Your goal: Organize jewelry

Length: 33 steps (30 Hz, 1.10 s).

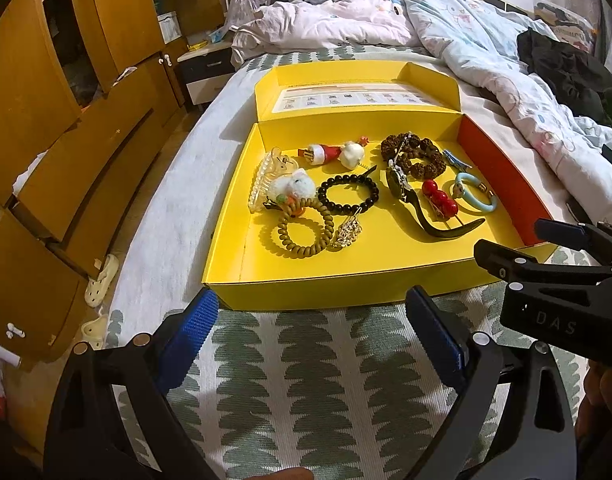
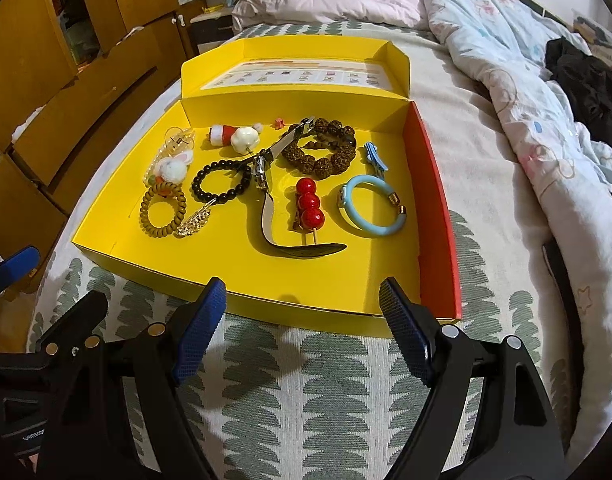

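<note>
Lengthwise toward both released tools (image 1: 311, 334) (image 2: 304, 330) — watch (image 2: 266, 196) in yellow box (image 2: 345, 304).

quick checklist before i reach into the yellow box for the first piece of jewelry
1. Right gripper open and empty: ok.
2. Left gripper open and empty: ok.
3. Yellow box lid folded back, contents reachable: ok.
4. Pieces lie apart for a clean pick: not ok; the watch strap crosses the brown bead bracelet, and the coil hair tie touches the gold clip.
5. Blue bangle lies free: ok.
6. A place to sort pieces into: cannot tell.
</note>
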{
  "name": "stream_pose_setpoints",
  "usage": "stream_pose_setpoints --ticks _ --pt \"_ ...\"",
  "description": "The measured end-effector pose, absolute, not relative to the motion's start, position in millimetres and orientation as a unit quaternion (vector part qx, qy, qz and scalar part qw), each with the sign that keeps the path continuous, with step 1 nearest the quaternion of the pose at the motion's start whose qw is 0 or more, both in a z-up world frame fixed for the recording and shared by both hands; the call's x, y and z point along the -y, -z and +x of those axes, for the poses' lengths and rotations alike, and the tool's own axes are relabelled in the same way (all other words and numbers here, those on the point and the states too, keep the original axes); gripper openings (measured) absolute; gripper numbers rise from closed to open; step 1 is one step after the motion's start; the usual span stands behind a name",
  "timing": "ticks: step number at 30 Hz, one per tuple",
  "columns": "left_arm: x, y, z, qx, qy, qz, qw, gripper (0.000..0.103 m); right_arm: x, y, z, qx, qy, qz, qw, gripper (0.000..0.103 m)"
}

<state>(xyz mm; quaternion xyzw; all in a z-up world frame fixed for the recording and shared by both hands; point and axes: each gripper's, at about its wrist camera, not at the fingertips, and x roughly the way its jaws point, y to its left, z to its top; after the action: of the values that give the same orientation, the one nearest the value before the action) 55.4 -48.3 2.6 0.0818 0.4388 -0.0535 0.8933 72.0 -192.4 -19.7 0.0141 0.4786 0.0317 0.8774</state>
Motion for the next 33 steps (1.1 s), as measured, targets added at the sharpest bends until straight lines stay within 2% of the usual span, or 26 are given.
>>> stream_pose_setpoints --ticks 33 --pt "50.6 -7.2 55.2 -0.435 0.054 0.076 0.896 0.093 194.1 17.8 71.0 -0.475 -0.025 0.011 0.880 0.081"
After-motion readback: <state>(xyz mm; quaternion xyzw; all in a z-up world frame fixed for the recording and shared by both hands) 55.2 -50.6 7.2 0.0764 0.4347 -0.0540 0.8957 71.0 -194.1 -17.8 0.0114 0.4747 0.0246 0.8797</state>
